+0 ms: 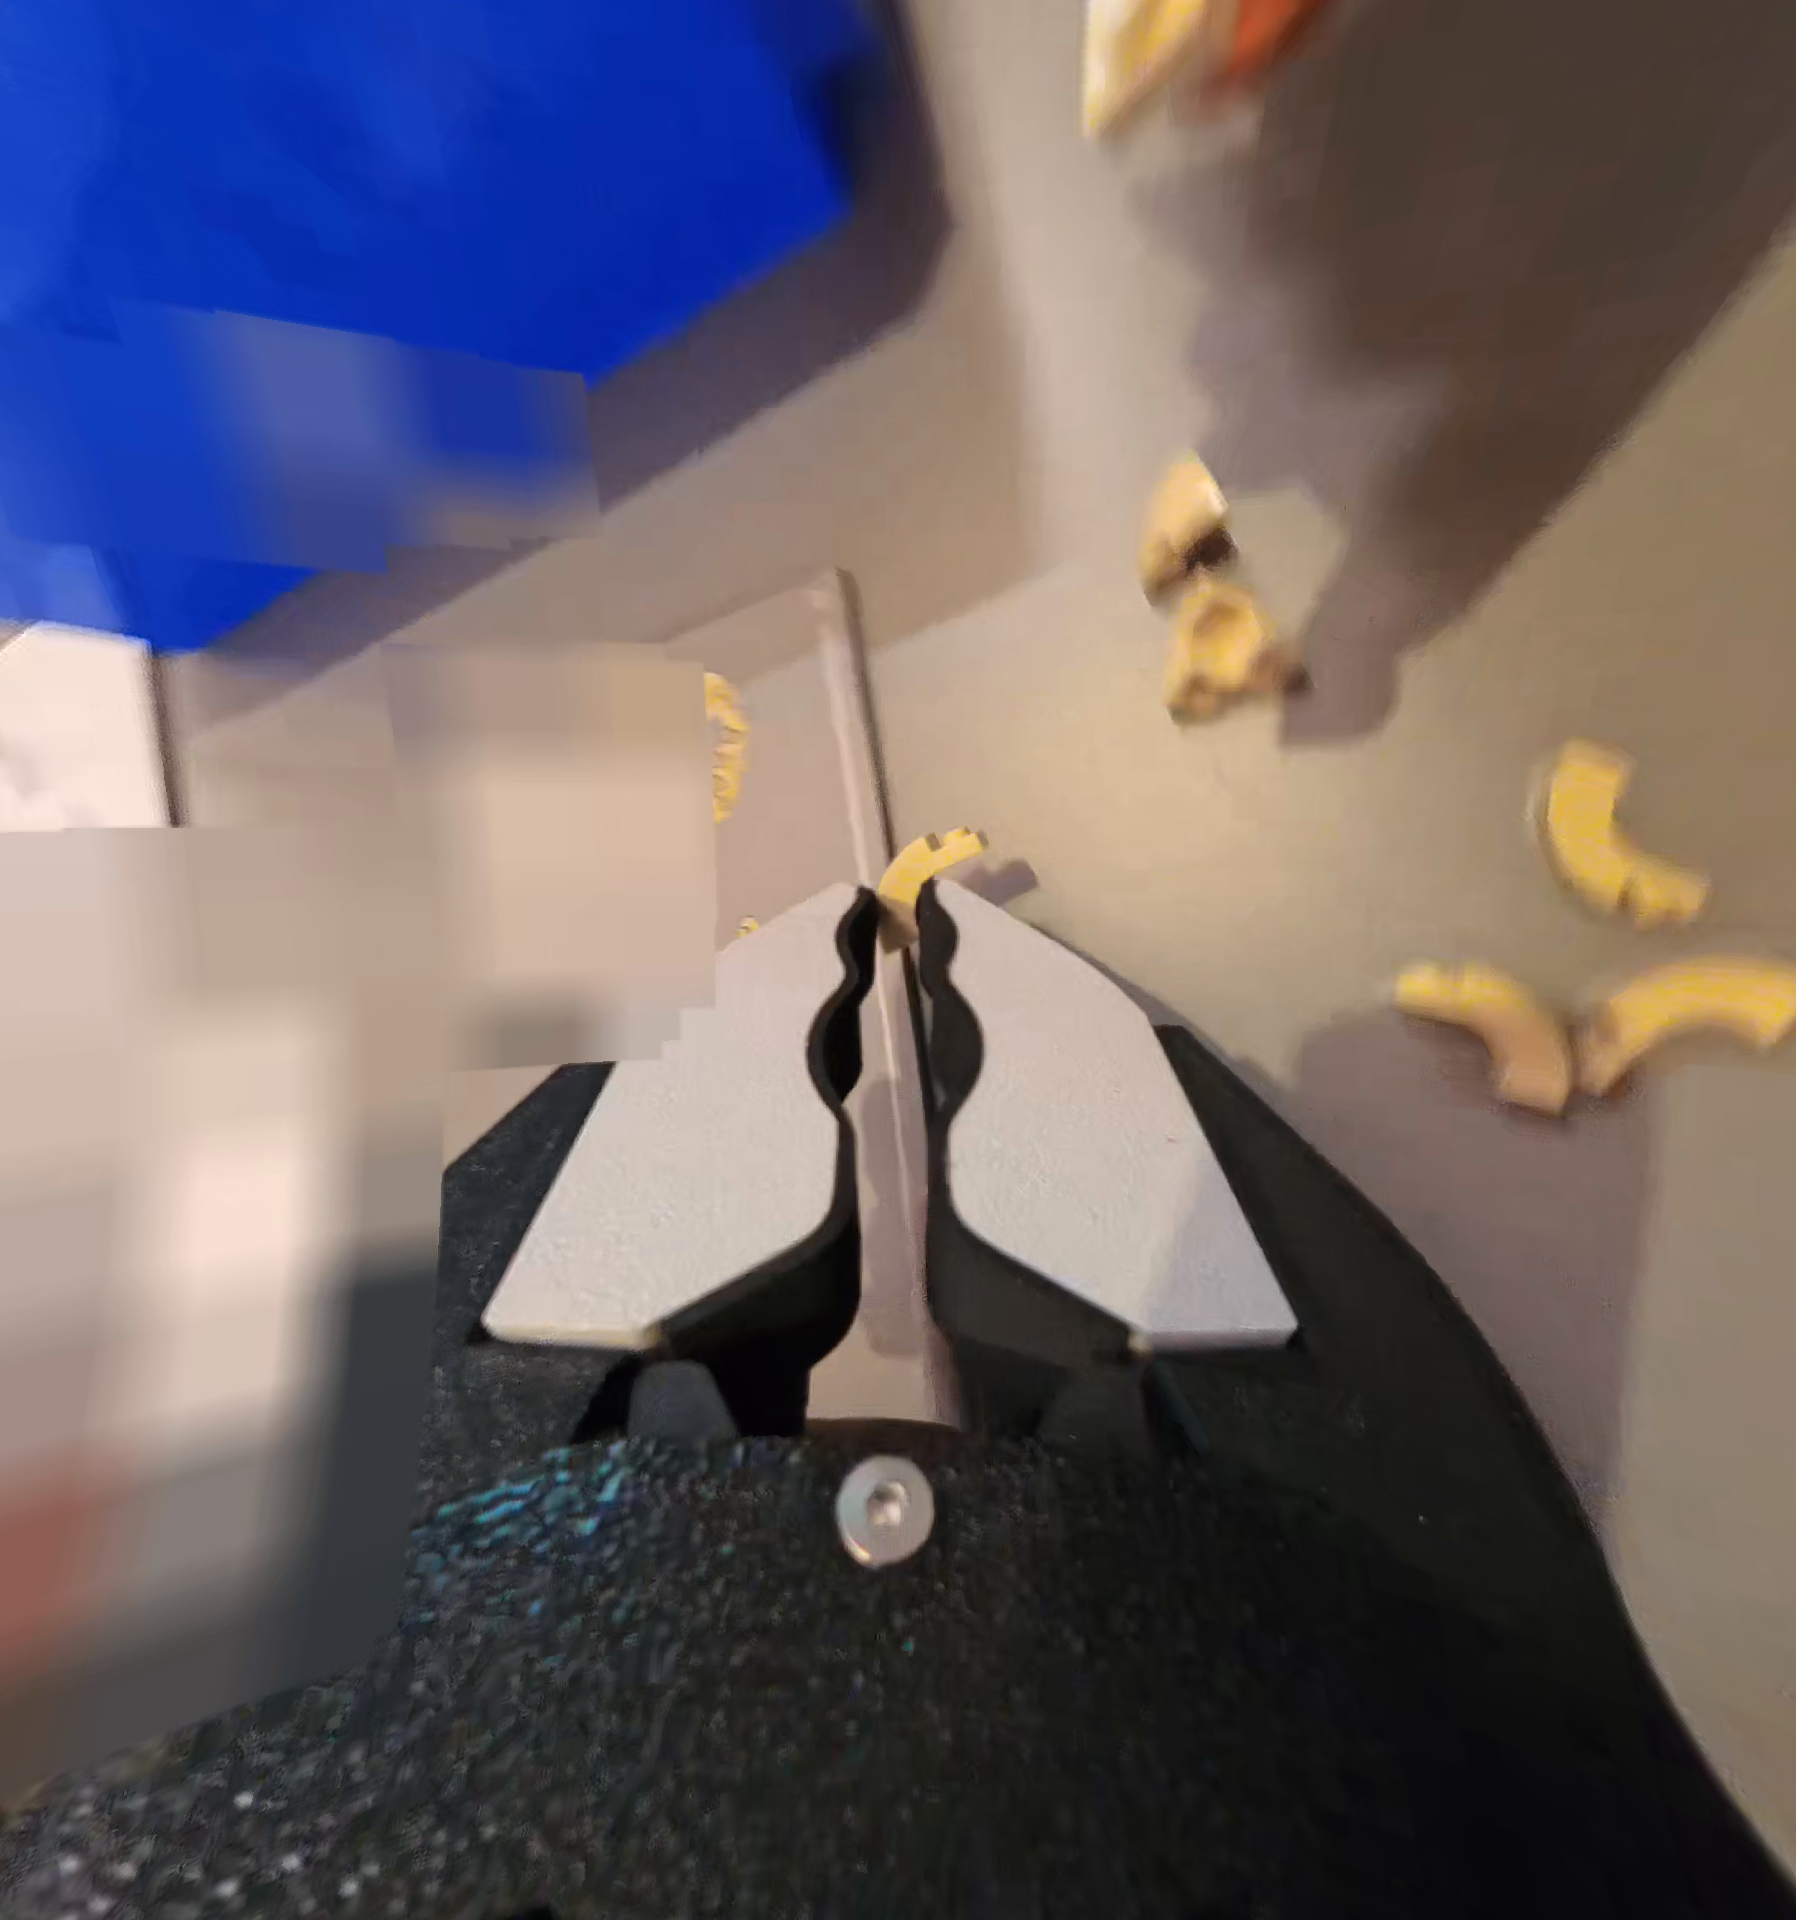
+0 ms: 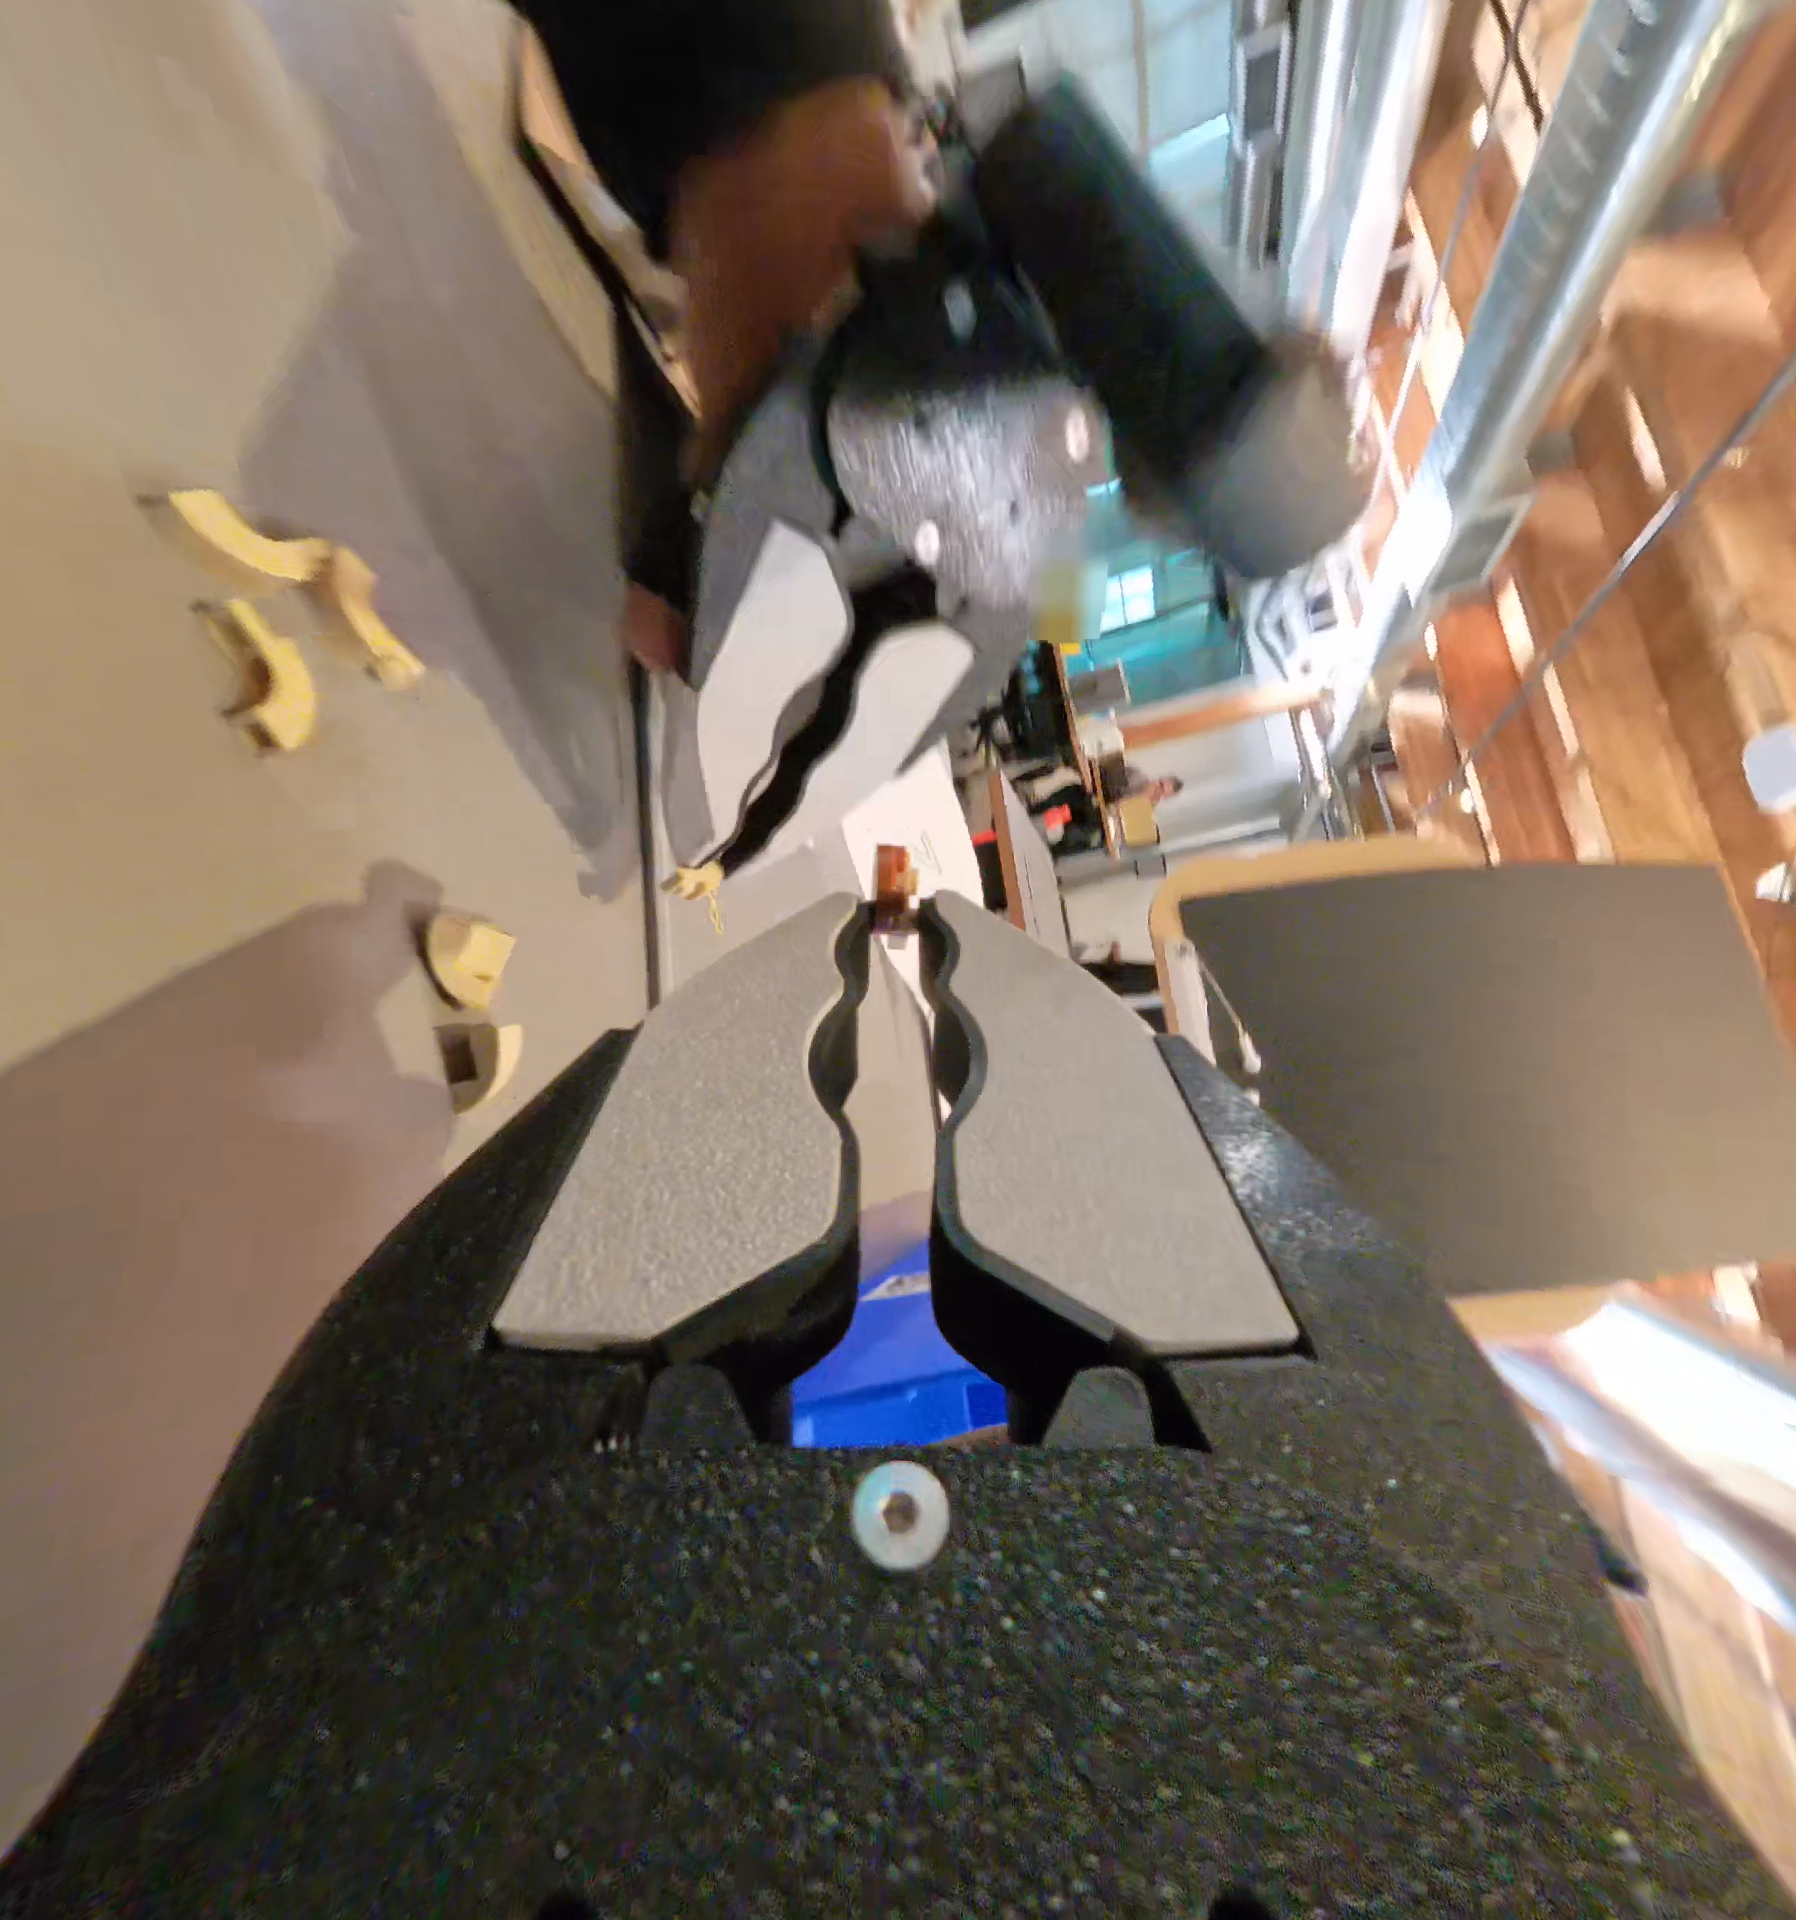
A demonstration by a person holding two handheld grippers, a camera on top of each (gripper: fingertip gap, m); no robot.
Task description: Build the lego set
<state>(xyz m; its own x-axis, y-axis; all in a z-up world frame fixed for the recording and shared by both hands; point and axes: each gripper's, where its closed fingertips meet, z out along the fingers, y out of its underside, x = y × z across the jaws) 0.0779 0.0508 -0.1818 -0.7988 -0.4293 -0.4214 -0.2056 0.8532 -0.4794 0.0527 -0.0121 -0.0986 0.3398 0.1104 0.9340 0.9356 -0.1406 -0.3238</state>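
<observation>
Left claw (image 1: 896,914) pinches yellow curved piece (image 1: 920,868), base hidden | right claw (image 2: 894,920) pinches small brown piece (image 2: 892,883), blurred

No legible text, label, brand, number or sign appears in either view. A white sheet (image 2: 920,847) beyond the tabletop edge bears a faint dark mark, too blurred to read. The blue bin (image 2: 899,1392) shows a pale patch, likewise unreadable.

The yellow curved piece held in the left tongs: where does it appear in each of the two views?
Left wrist view: centre, pinched at the tong tips, yellow piece.
Right wrist view: left of centre, at the far tongs' tips.
Shared landmark: loose yellow pieces on the grey table.
</observation>
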